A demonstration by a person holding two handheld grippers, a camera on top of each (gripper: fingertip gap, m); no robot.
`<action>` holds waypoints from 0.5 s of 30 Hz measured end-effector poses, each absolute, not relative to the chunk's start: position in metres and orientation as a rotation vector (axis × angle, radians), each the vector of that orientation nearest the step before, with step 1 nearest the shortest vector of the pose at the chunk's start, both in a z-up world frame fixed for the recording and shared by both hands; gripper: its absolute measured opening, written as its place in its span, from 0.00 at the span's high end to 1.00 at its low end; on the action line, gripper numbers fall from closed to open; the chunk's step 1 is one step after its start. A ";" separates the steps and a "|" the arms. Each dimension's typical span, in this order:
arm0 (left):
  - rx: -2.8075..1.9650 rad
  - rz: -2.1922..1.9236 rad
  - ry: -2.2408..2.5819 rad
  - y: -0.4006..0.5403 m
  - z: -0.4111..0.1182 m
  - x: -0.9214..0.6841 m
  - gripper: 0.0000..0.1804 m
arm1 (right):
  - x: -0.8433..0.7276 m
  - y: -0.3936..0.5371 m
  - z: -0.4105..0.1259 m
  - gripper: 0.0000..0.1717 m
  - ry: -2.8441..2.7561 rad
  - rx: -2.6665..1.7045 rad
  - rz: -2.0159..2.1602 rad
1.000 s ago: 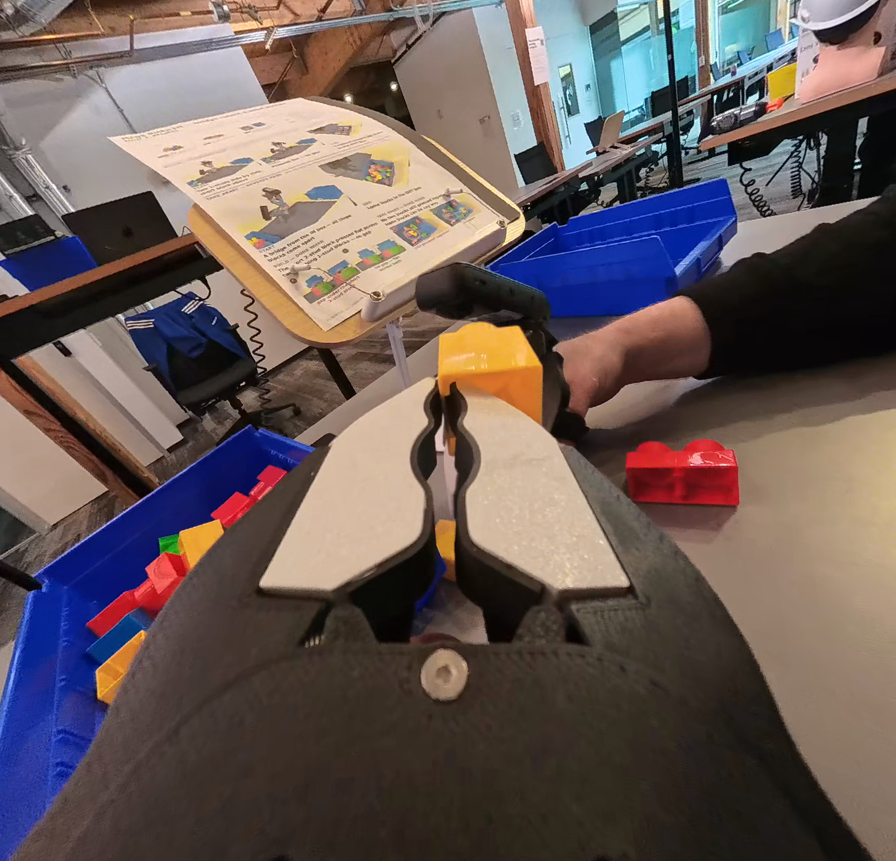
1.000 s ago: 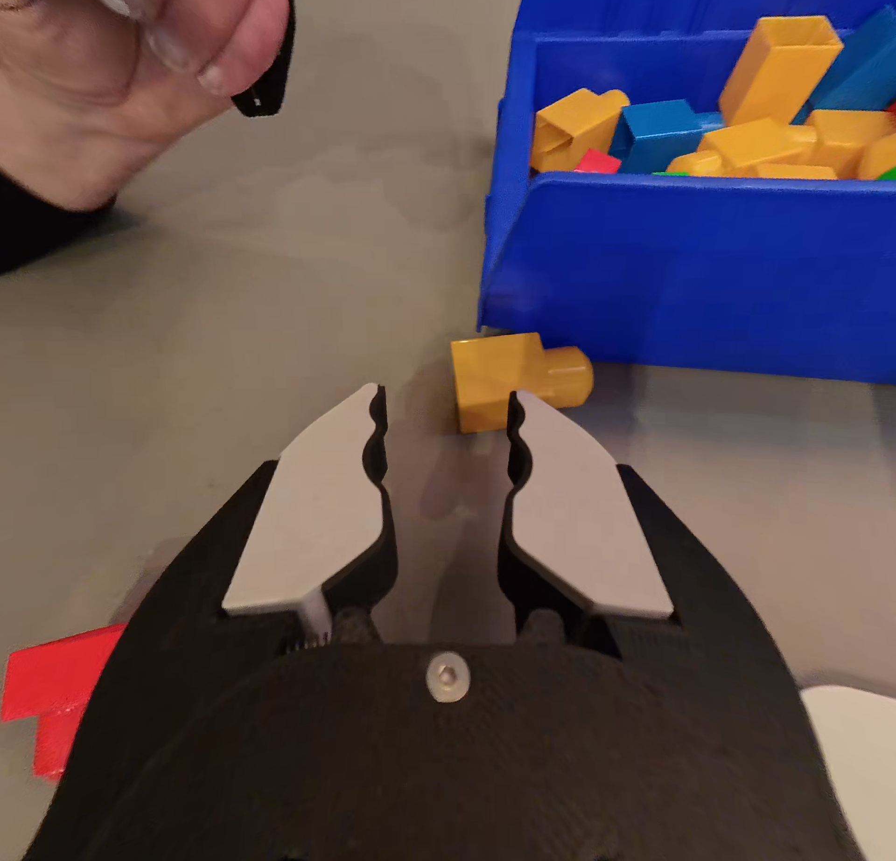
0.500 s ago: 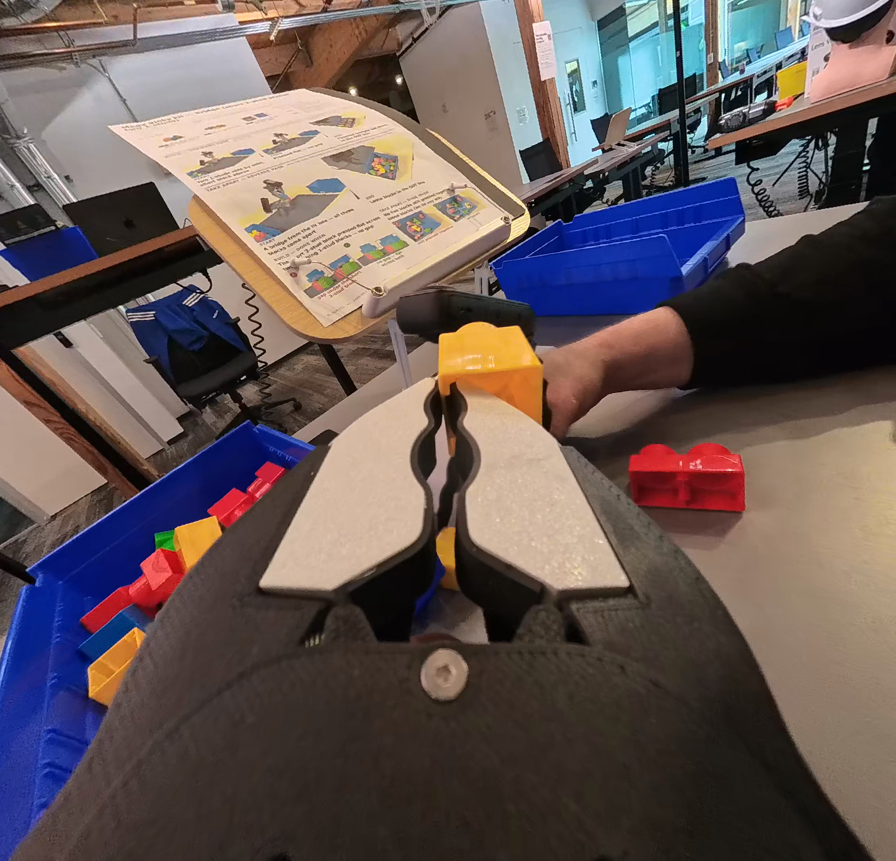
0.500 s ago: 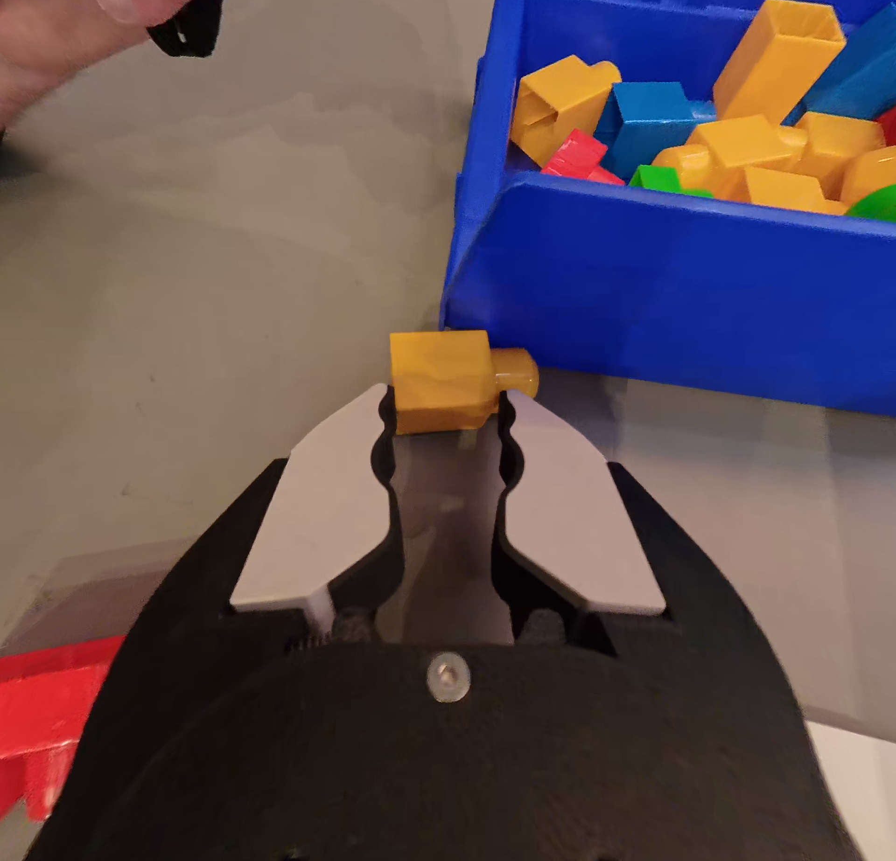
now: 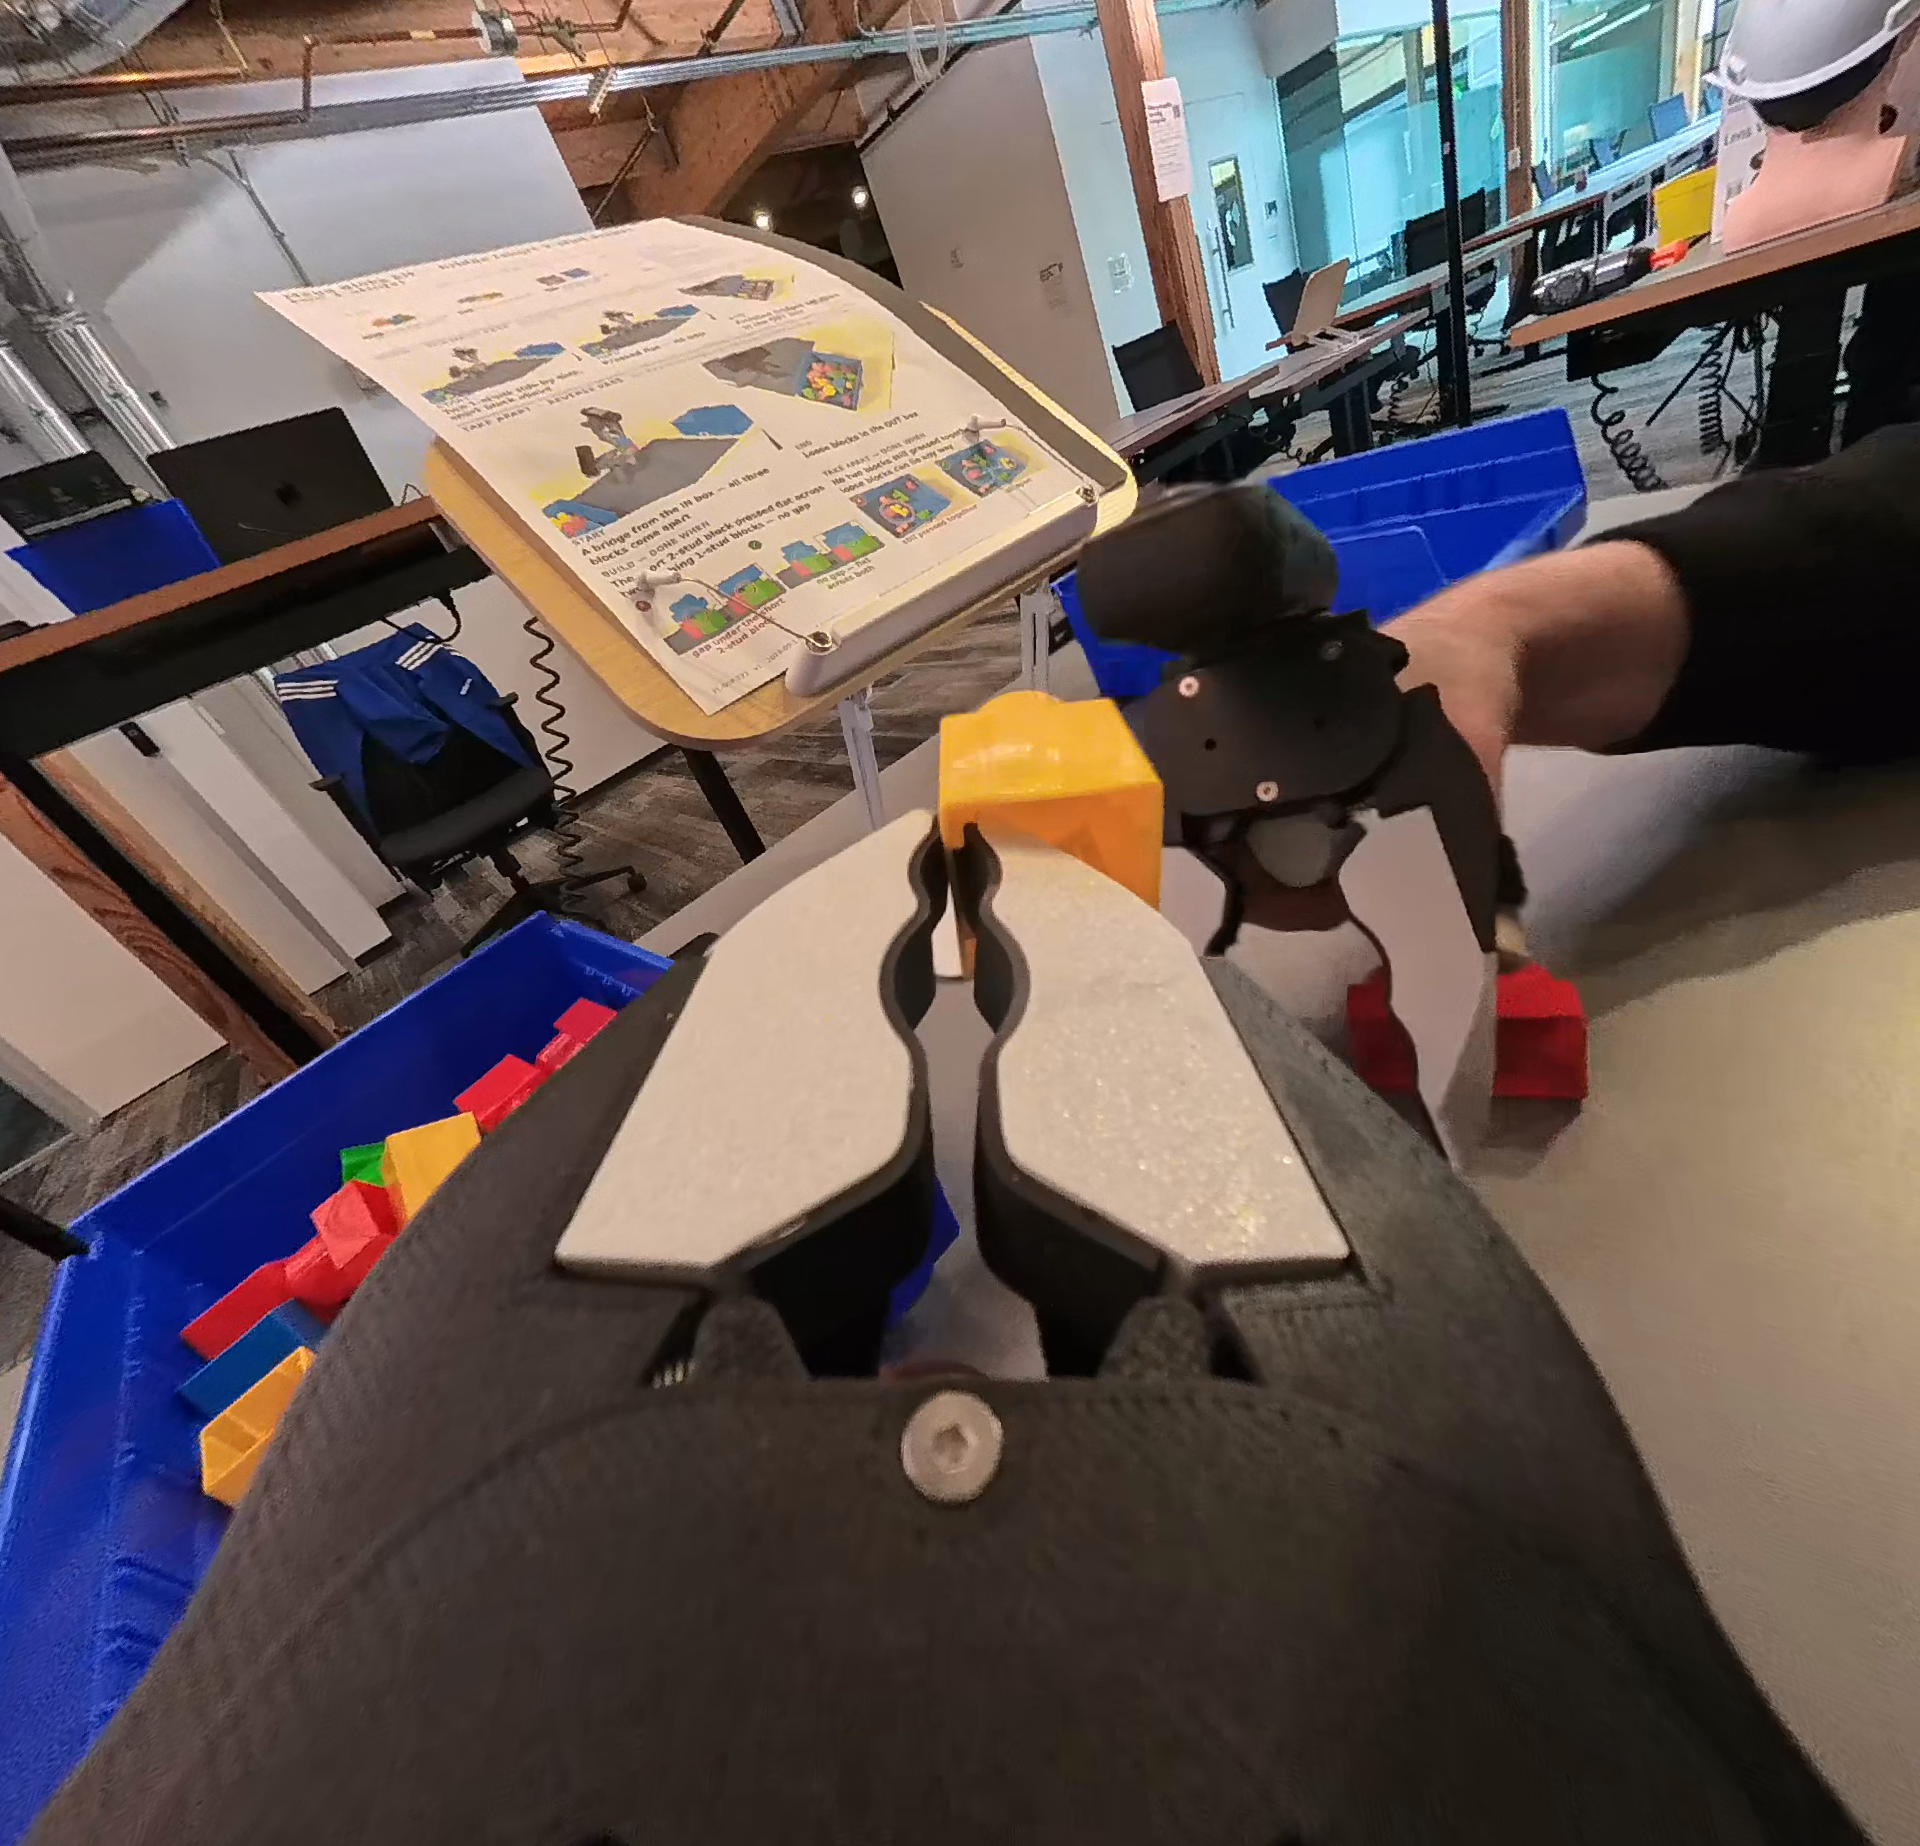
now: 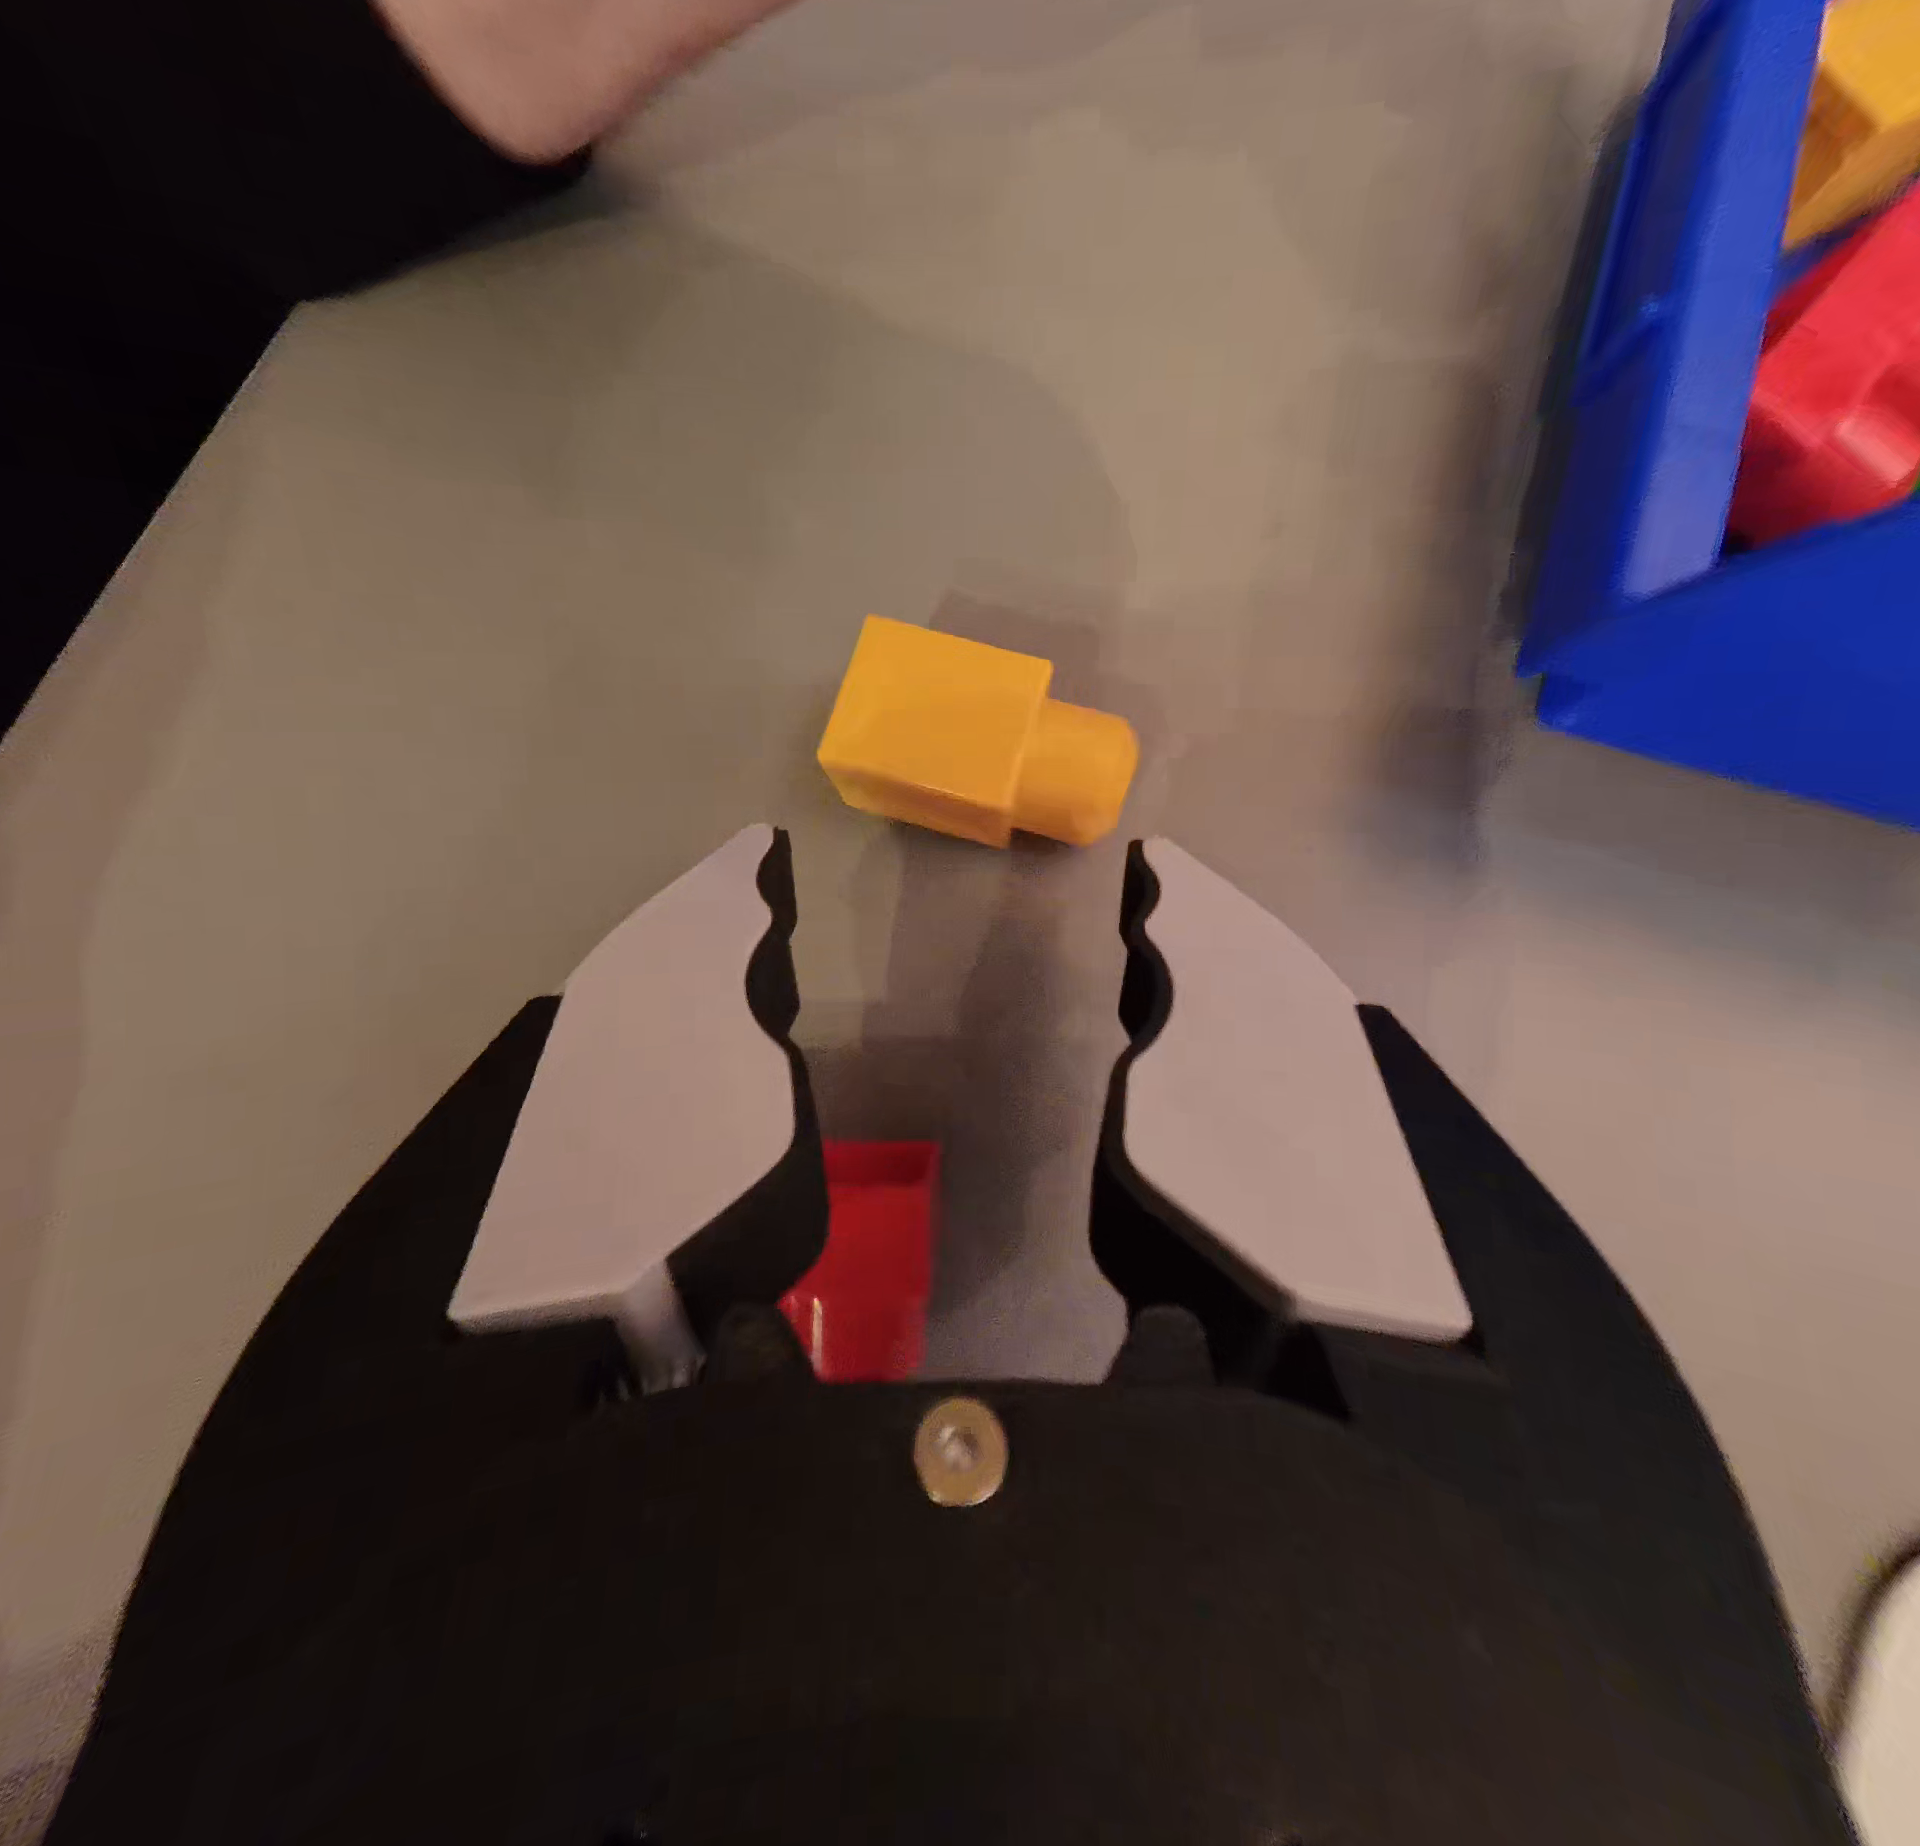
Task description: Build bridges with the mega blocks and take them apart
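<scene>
Yellow block (image 5: pixel 1049 788), a one-stud piece, is raised above the grey table (image 5: pixel 1714 1225), its thin wall pinched between the closed pads of the left gripper (image 5: pixel 956 851); its faces look smooth and glossy, and no lettering can be made out on it. Across the table the right gripper (image 6: pixel 956 840) stands with its fingers wide apart and nothing between the pads. Just beyond its tips a second yellow block (image 6: pixel 966 747) lies on its side on the table, stud pointing toward the blue bin (image 6: pixel 1662 342), touching neither pad. A red block (image 6: pixel 873 1266) shows below, between the finger roots; from the left wrist view that red block (image 5: pixel 1538 1038) rests on the table under the right gripper (image 5: pixel 1444 955), which a hand (image 5: pixel 1538 653) in a dark sleeve holds. The bin at the table's edge holds loose yellow, red, blue and green blocks (image 5: pixel 353 1246). Behind, a printed instruction sheet (image 5: pixel 717 446) with pictures and text is clipped to a tilted wooden stand; a second blue bin (image 5: pixel 1455 508) sits farther back. A white hard hat (image 5: pixel 1818 9) rests on a far desk.
</scene>
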State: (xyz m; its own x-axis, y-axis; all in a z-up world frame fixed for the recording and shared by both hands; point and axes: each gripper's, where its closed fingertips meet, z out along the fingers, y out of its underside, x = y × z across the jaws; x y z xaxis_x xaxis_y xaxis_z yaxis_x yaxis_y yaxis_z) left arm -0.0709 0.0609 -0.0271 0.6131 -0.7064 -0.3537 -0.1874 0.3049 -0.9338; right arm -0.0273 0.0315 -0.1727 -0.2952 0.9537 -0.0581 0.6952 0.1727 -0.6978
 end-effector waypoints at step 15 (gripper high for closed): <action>-1.208 -0.413 0.859 0.055 -0.015 -0.097 0.99 | -0.055 0.013 -0.200 0.76 -2.718 -0.795 0.885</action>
